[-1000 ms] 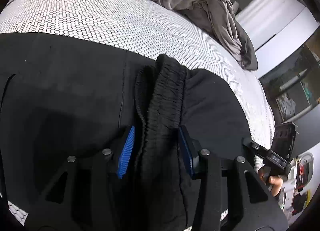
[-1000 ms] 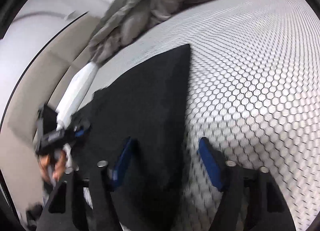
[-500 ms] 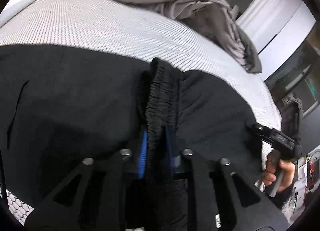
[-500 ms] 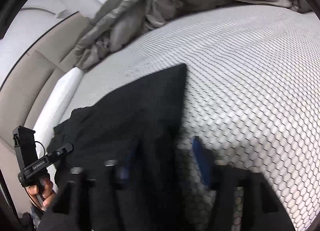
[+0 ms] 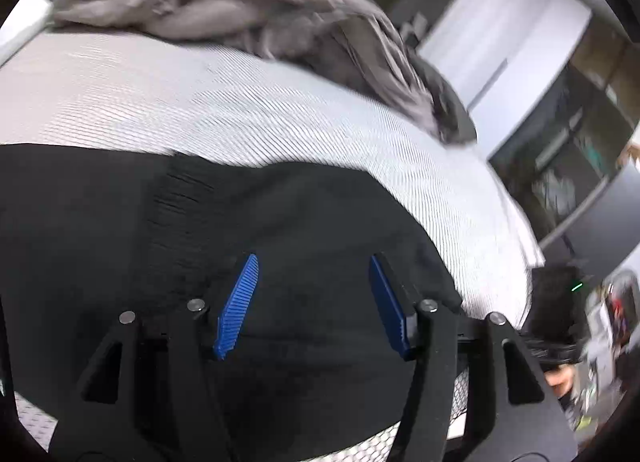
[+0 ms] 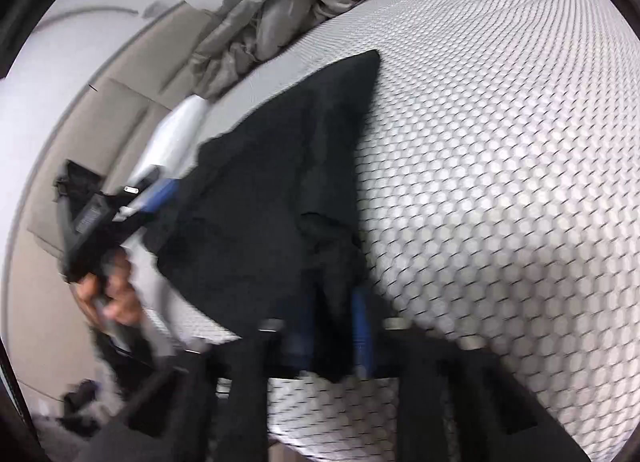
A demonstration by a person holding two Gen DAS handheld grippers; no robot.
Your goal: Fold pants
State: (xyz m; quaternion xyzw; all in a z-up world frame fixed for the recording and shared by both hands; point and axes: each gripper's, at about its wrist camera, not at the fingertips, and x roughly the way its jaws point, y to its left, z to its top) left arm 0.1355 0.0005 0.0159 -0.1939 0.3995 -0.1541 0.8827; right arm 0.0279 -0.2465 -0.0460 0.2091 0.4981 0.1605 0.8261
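Black pants point(image 5: 304, 222) lie on a bed with a white honeycomb cover point(image 5: 200, 102). In the left wrist view the ribbed waistband point(image 5: 176, 214) lies to the left of my left gripper point(image 5: 314, 302), which is open above the flat black cloth with nothing between its blue pads. In the right wrist view my right gripper point(image 6: 336, 330) is shut on a bunched edge of the pants point(image 6: 280, 182), lifting it a little off the cover. The left gripper also shows at the left of that view point(image 6: 100, 218), held by a hand.
A crumpled grey blanket point(image 5: 224, 10) lies at the far side of the bed, also in the right wrist view point(image 6: 280, 10). A beige padded headboard point(image 6: 80, 122) and a white pillow point(image 6: 176, 130) are at the left. Room furniture shows beyond the bed's right edge point(image 5: 580, 142).
My left gripper closed on the waistband half a second ago, then let go and now stands open, shifted right. My right gripper closed on the pants' edge and has raised it.
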